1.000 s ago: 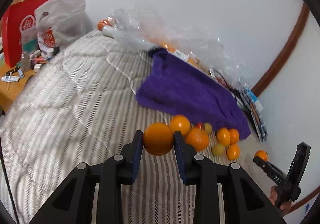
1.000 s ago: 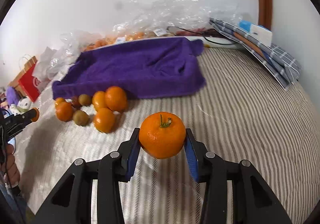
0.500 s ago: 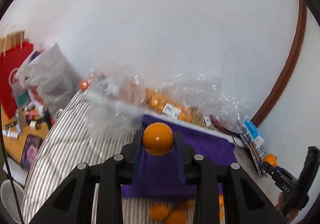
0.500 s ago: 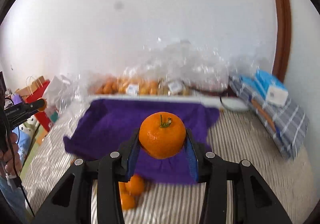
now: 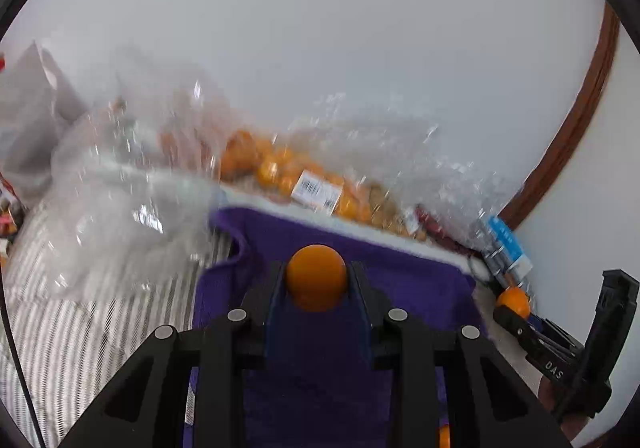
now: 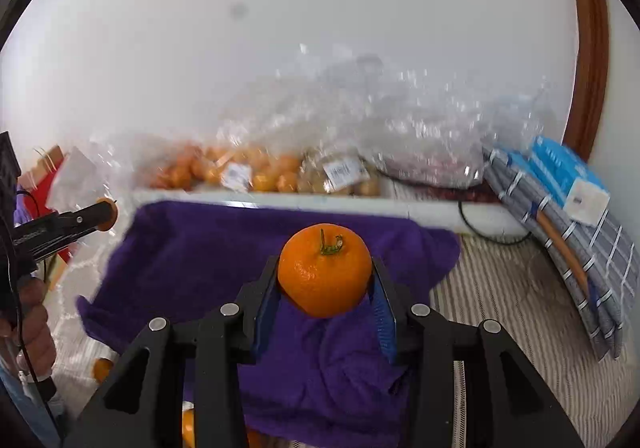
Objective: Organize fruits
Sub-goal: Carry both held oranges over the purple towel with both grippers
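Note:
My left gripper (image 5: 317, 280) is shut on a smooth orange (image 5: 316, 275) and holds it above the purple towel (image 5: 404, 284). My right gripper (image 6: 325, 284) is shut on a stemmed mandarin (image 6: 325, 275) above the same towel (image 6: 192, 248). Each gripper shows in the other's view, the right gripper (image 5: 516, 308) at the far right and the left gripper (image 6: 106, 214) at the far left, both with fruit. A few loose oranges (image 6: 102, 368) lie on the striped bed (image 6: 520, 328) below the towel's near edge.
Clear plastic bags of oranges (image 5: 280, 168) lie behind the towel against the white wall; they also show in the right wrist view (image 6: 256, 172). Folded grey cloth with a blue pack (image 6: 568, 208) lies at the right. A crumpled clear bag (image 5: 112, 208) lies at the left.
Both grippers have lifted from the loose fruit pile and moved forward over the purple towel, each still holding its fruit.

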`<state>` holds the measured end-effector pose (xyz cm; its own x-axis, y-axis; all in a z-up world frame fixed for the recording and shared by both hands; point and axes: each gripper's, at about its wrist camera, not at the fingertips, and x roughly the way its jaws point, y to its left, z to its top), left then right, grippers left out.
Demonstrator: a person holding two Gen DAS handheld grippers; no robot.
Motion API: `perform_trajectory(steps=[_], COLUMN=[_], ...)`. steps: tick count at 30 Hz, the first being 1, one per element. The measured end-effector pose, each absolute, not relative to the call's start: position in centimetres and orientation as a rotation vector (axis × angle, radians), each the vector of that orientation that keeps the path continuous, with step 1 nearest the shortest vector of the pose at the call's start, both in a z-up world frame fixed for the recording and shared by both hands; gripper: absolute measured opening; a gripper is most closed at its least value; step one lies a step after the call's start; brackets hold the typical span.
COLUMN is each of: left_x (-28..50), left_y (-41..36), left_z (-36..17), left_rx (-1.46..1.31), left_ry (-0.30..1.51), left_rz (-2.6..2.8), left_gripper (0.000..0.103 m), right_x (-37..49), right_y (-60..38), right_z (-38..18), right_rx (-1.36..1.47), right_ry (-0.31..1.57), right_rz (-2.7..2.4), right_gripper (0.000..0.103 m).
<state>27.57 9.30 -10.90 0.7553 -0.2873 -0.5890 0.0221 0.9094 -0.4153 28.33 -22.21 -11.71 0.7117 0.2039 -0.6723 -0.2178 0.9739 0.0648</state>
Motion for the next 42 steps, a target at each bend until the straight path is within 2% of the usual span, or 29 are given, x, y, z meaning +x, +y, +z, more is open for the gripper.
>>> perform_trajectory(steps=[10,42], left_x=[28.2,29.6], left_y=[7.5,7.0], left_z=[-13.1,-15.4], left_rx=[-0.326,-0.324], left_ry=[0.747,0.838], left_rz=[-0.167,-0.178], left_gripper=[0.03,0.03], right_x=[30.2,31.6], right_y=[-20.8,-21.3], right_z=[-16.3,-19.1], right_rx=[-0.026,0.017], right_ry=[0.876,0.947], right_rz=[0.246,0.224], right_gripper=[0.042,0.043])
